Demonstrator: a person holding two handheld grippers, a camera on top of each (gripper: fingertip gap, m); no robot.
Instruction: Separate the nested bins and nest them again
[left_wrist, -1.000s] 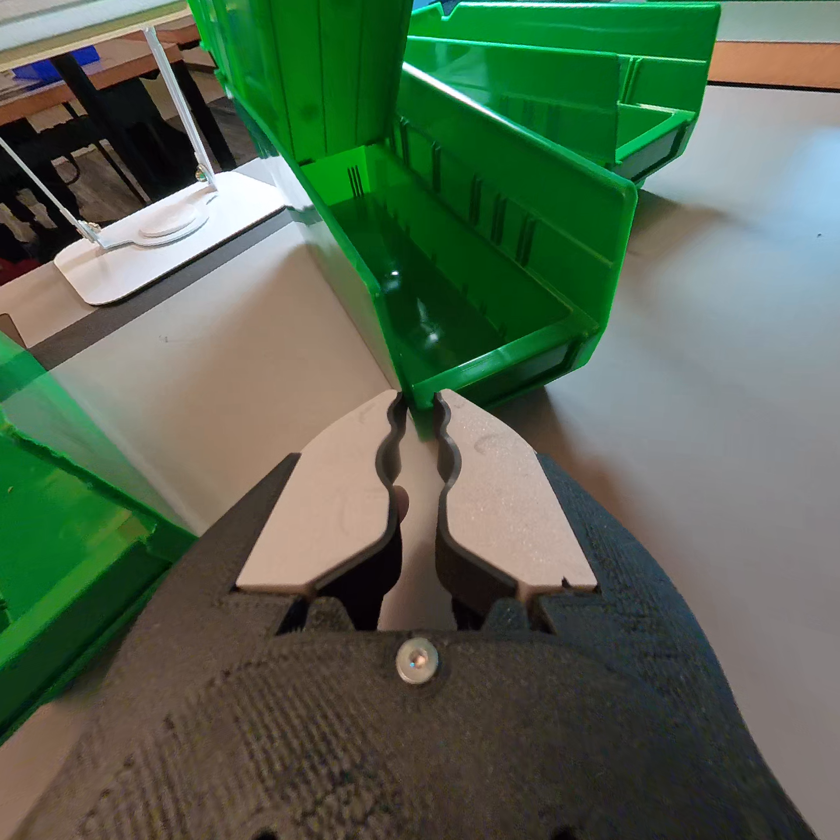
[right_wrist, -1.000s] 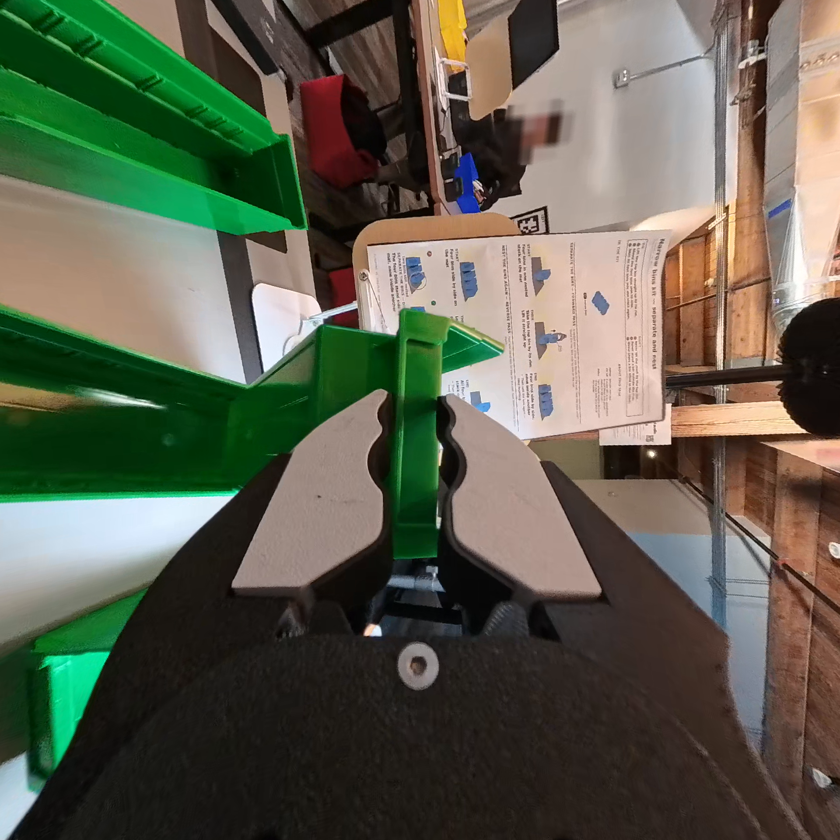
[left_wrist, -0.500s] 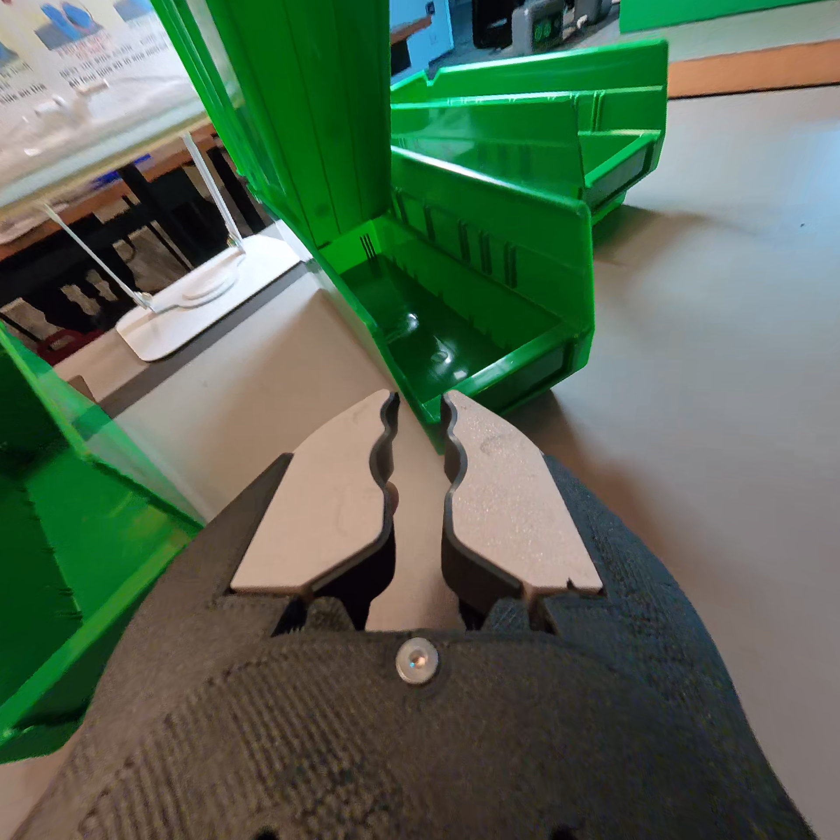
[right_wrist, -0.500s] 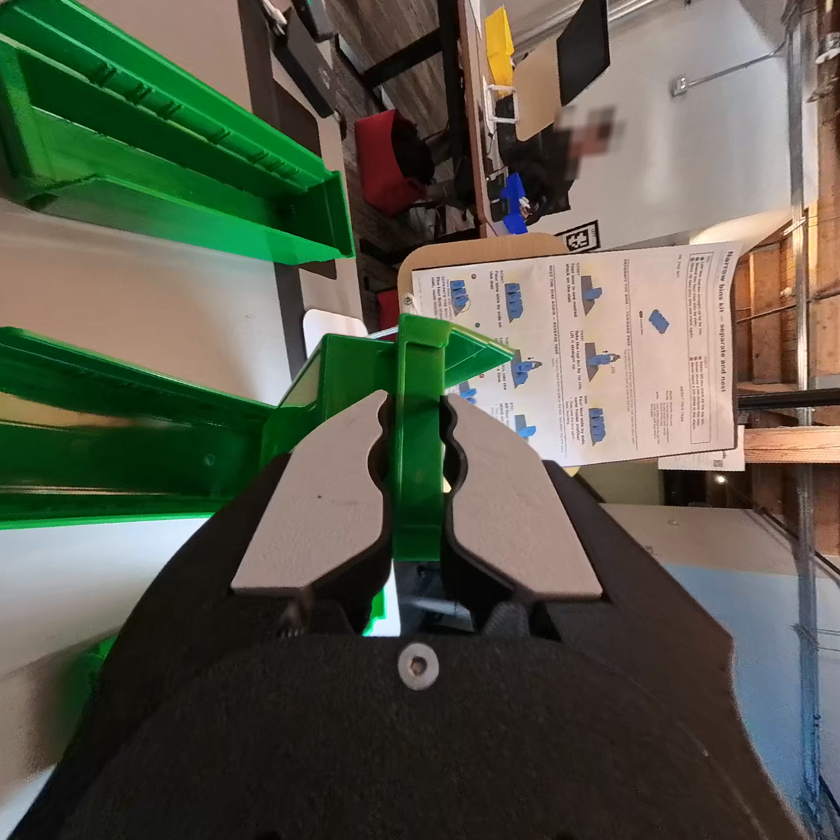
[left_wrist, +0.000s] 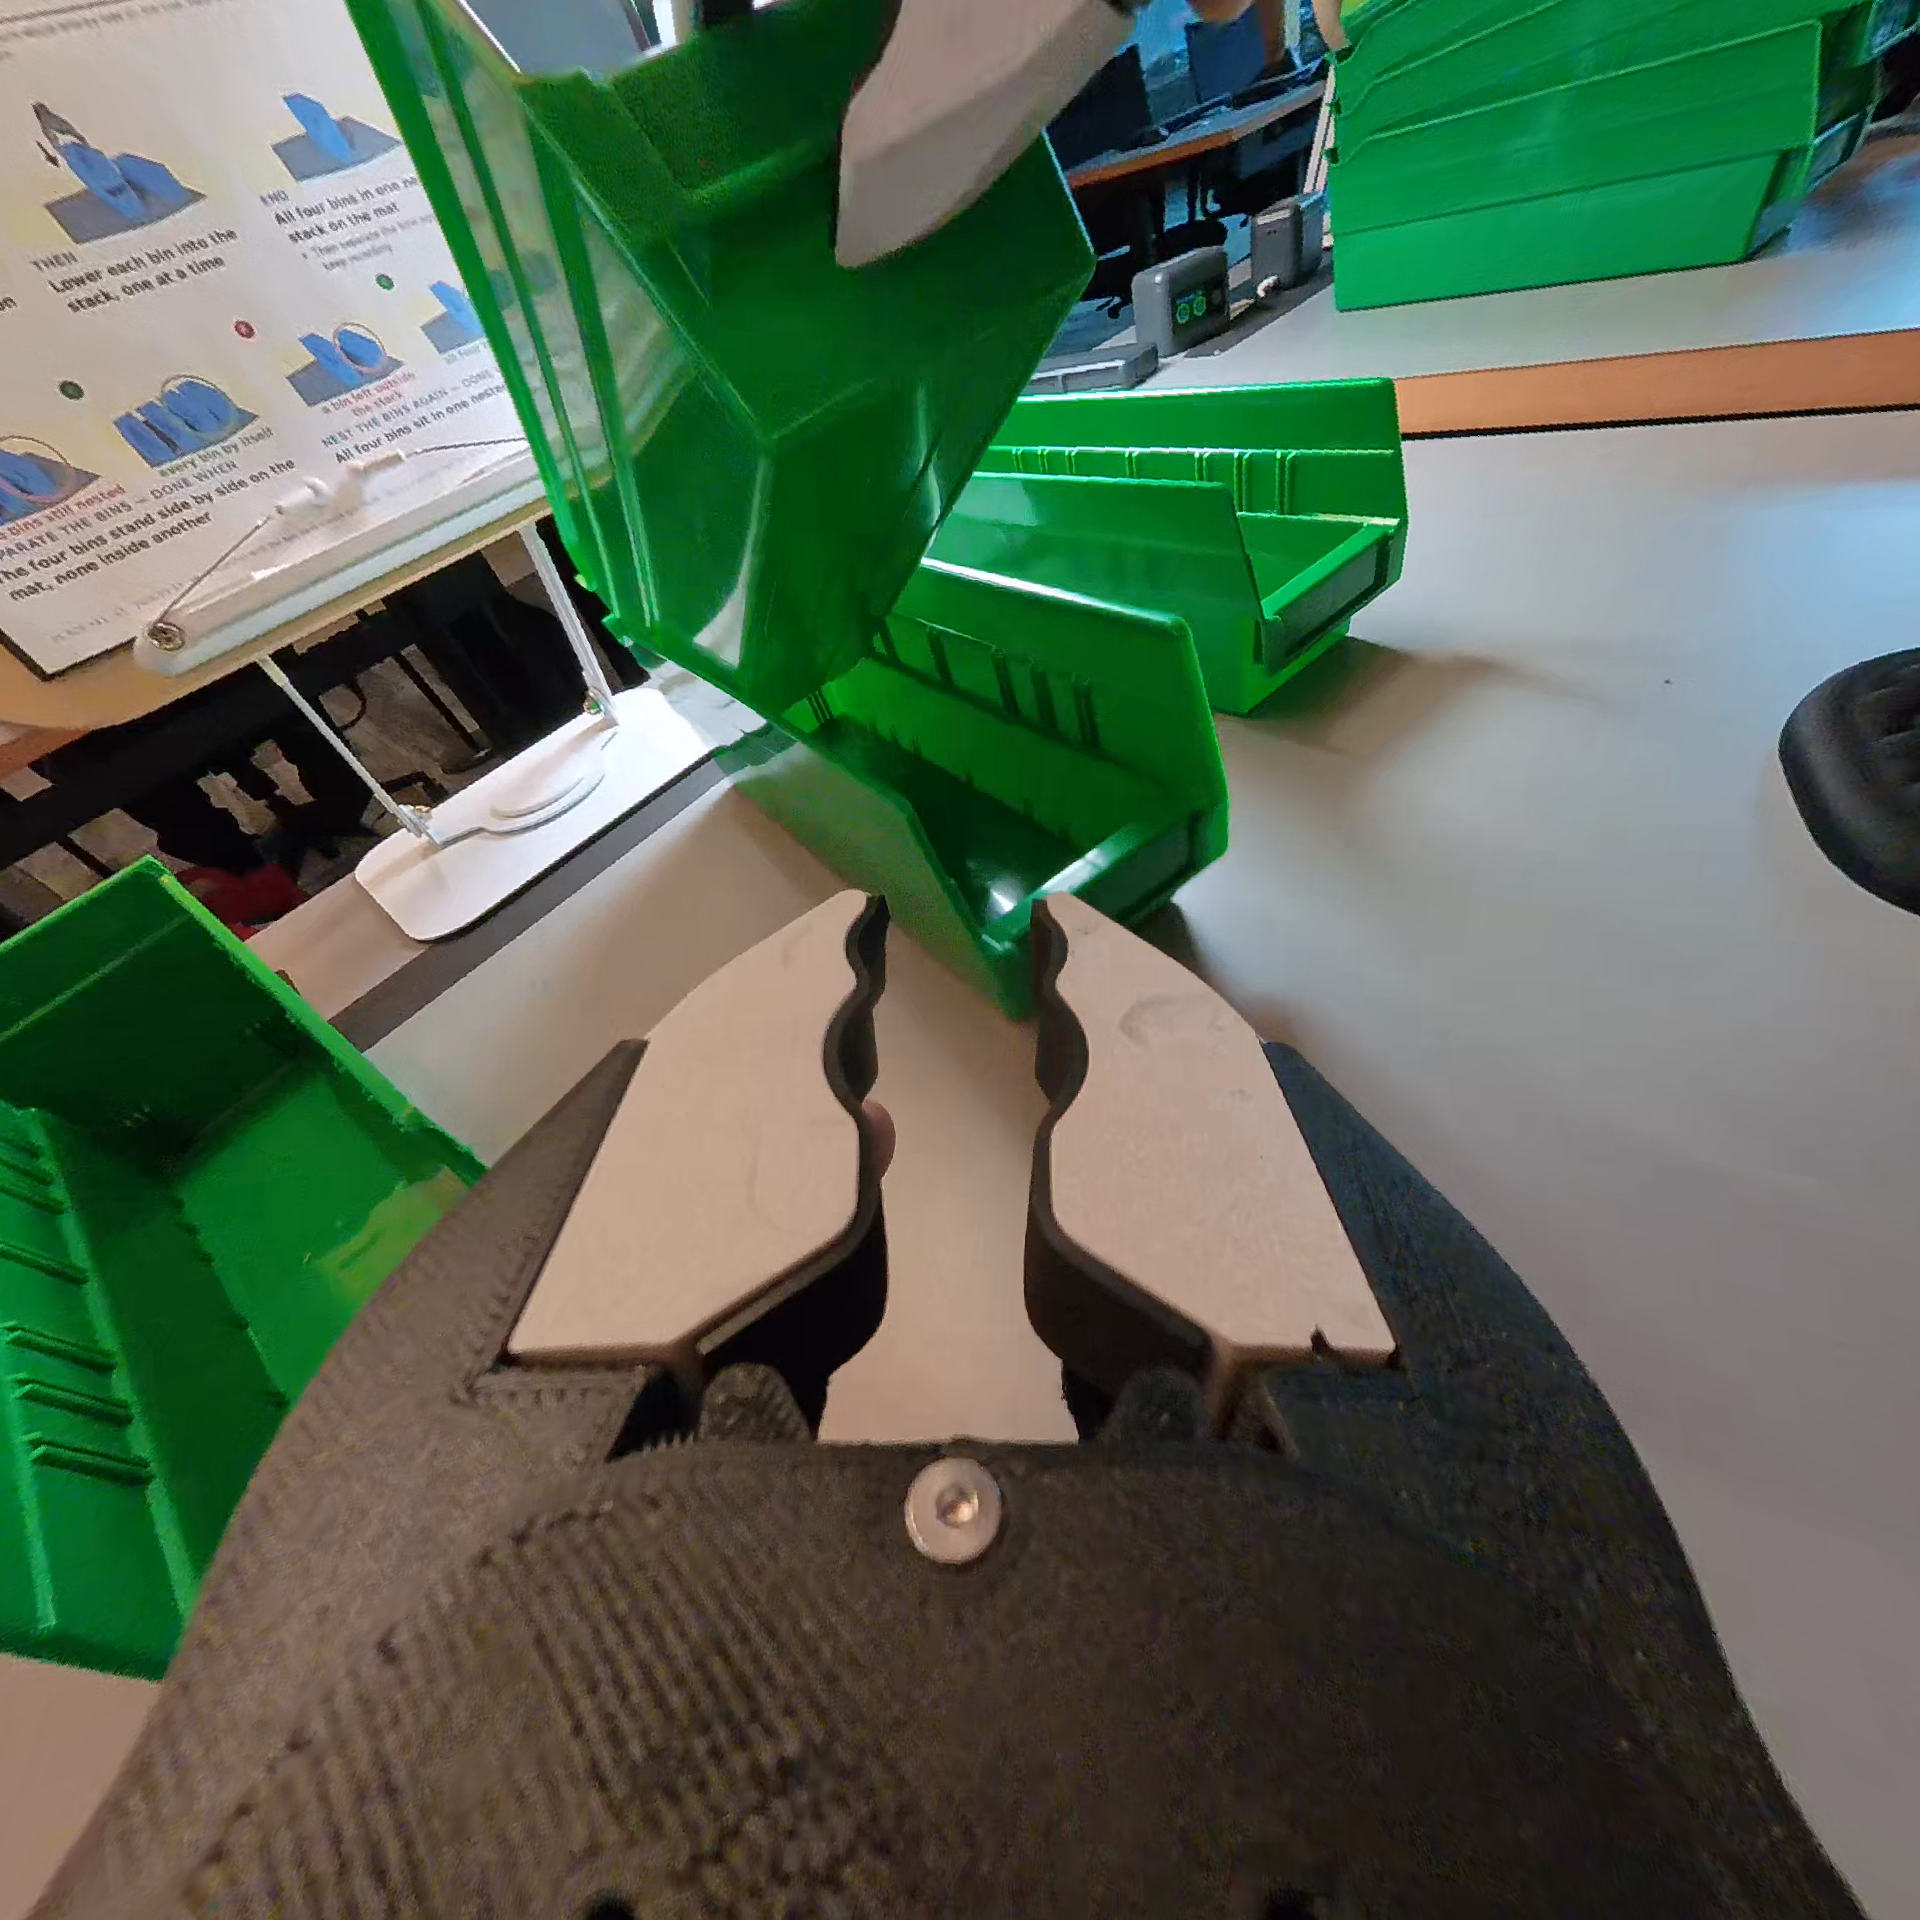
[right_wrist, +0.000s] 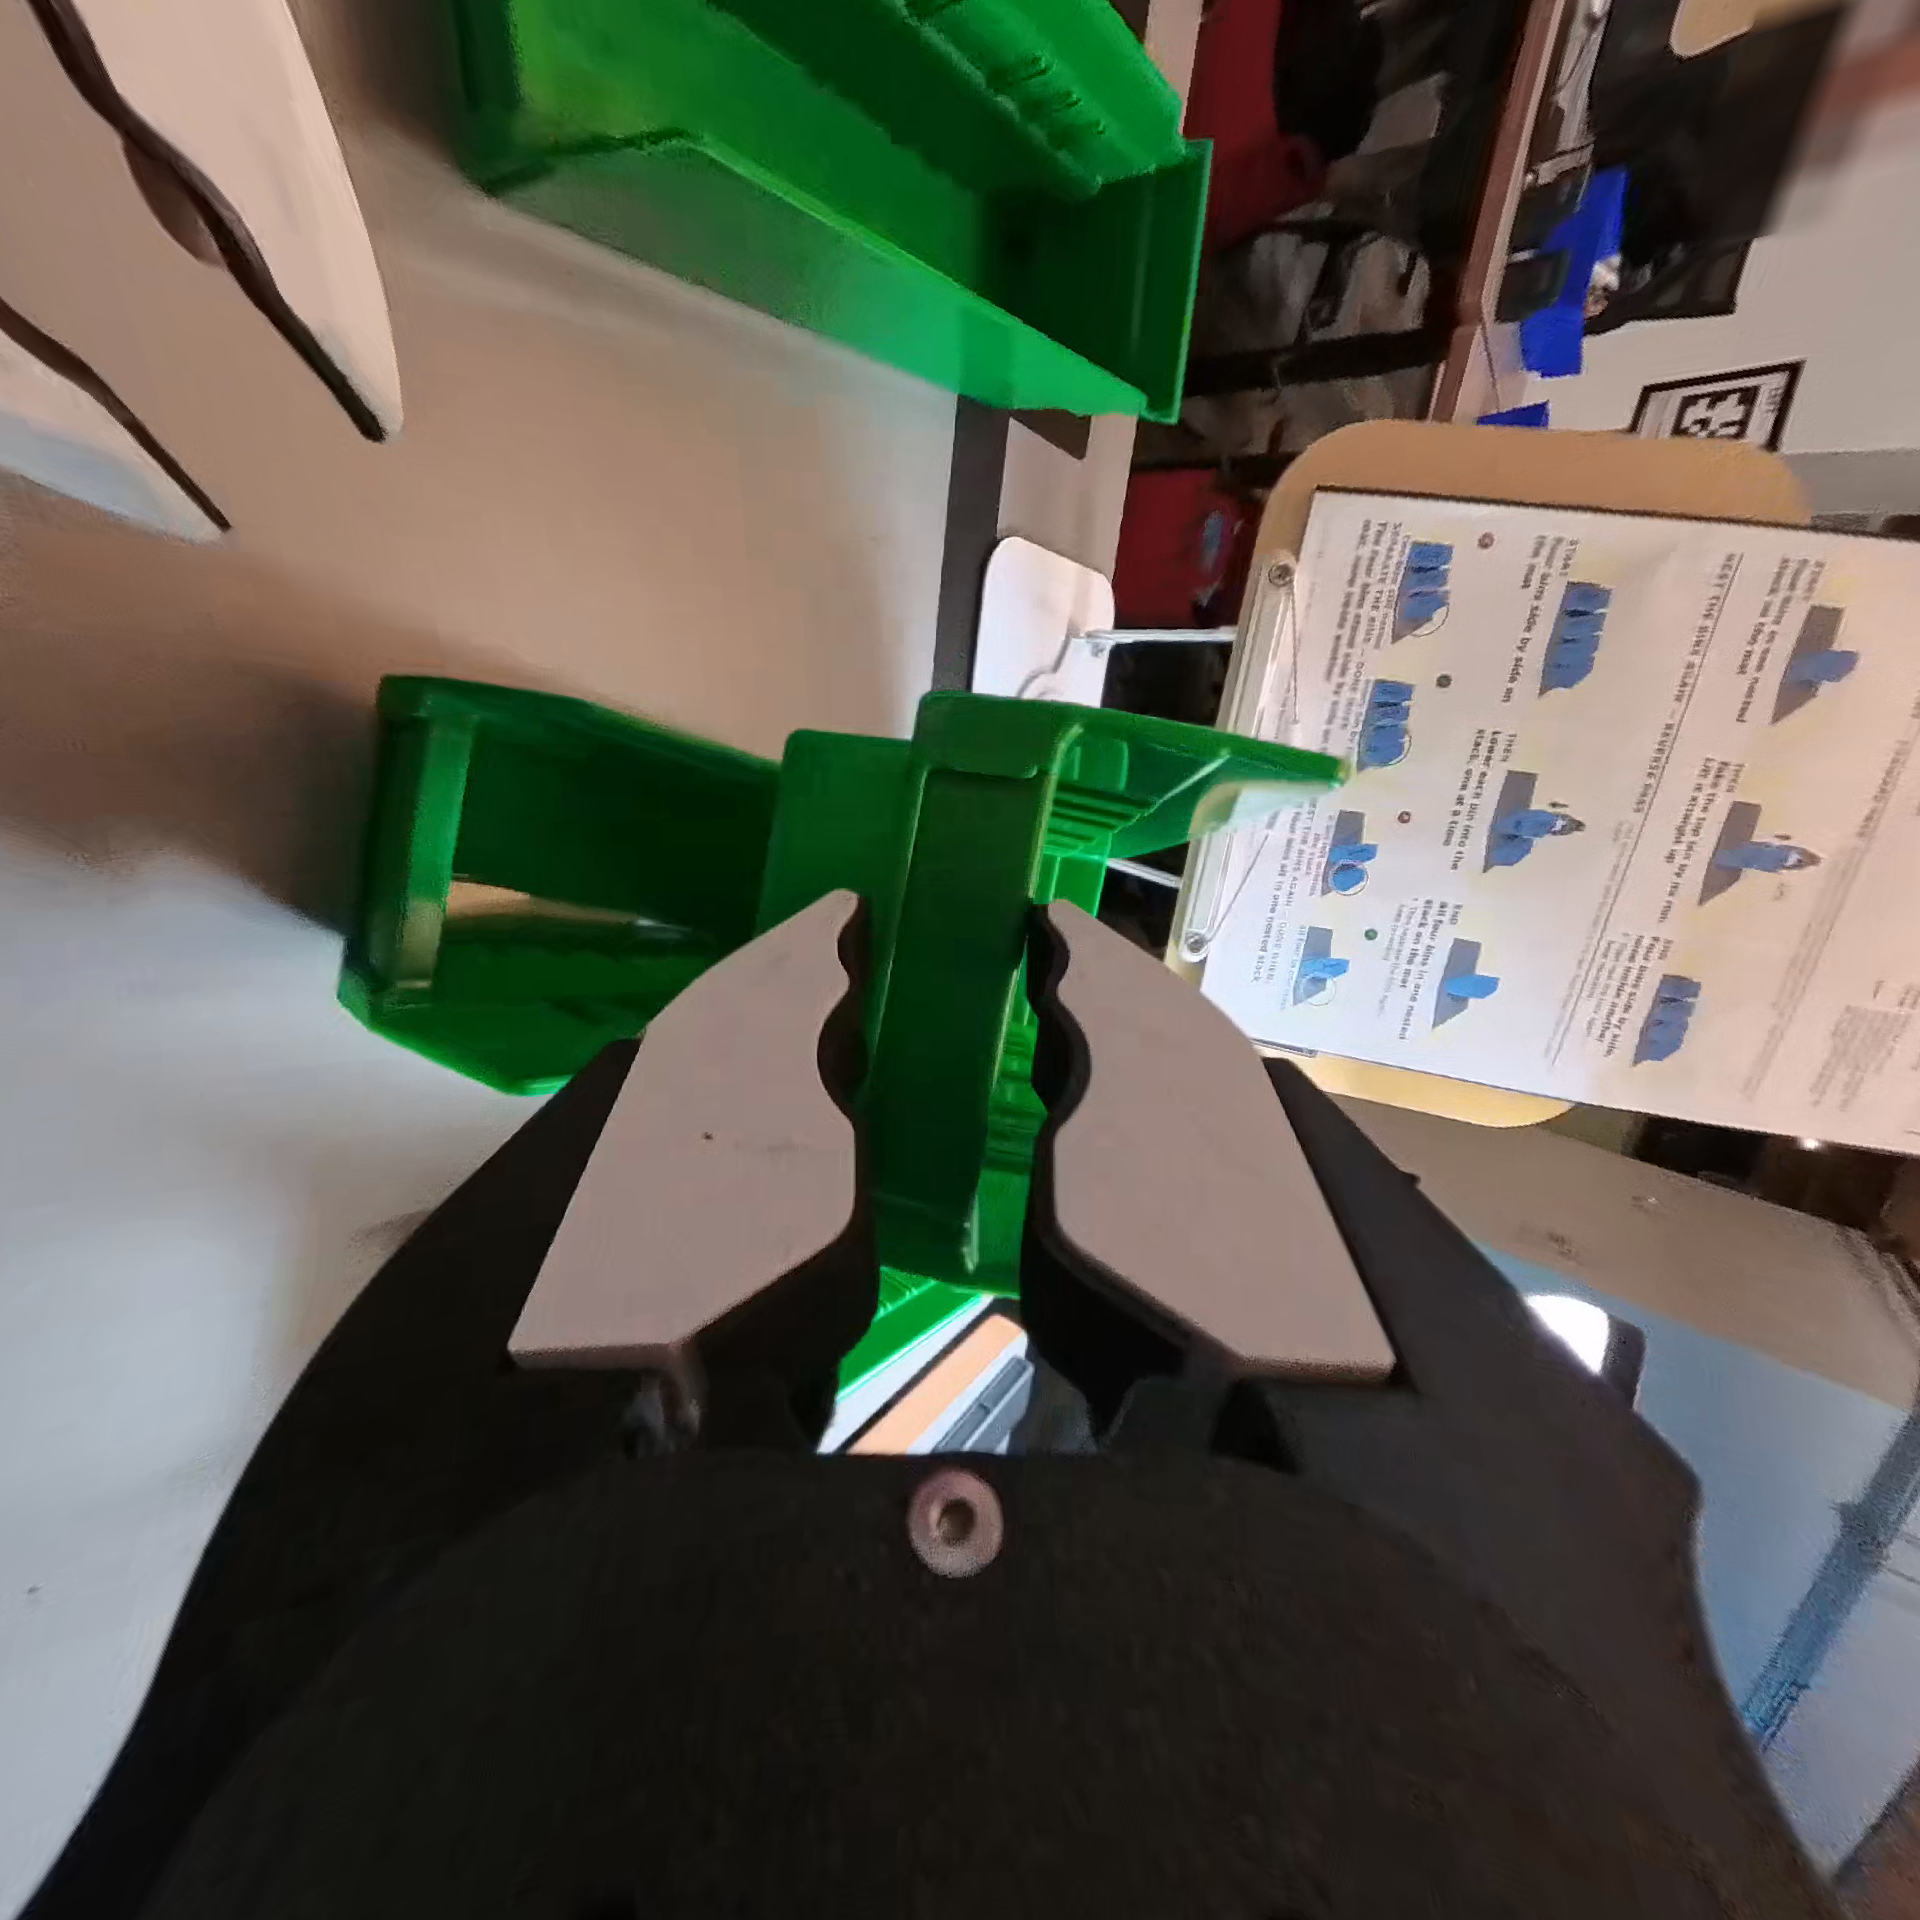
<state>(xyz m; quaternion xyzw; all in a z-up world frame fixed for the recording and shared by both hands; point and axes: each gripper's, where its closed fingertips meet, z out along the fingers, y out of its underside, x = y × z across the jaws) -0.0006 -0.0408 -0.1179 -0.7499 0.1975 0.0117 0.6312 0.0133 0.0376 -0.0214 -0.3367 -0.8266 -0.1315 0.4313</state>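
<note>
Green plastic bin (right_wrist: 935, 1039), lifted and tilted, sits clamped in the right gripper (right_wrist: 943, 925) (left gripper (left_wrist: 956, 914) slightly parted, empty).

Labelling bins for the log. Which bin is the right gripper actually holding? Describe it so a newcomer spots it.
Start at the instruction sheet on its stand at the table's back edge. Just right of it, one green bin hangs tilted in the air, its end wall clamped by the right gripper. Unlike the other bins, it is off the table.
</note>
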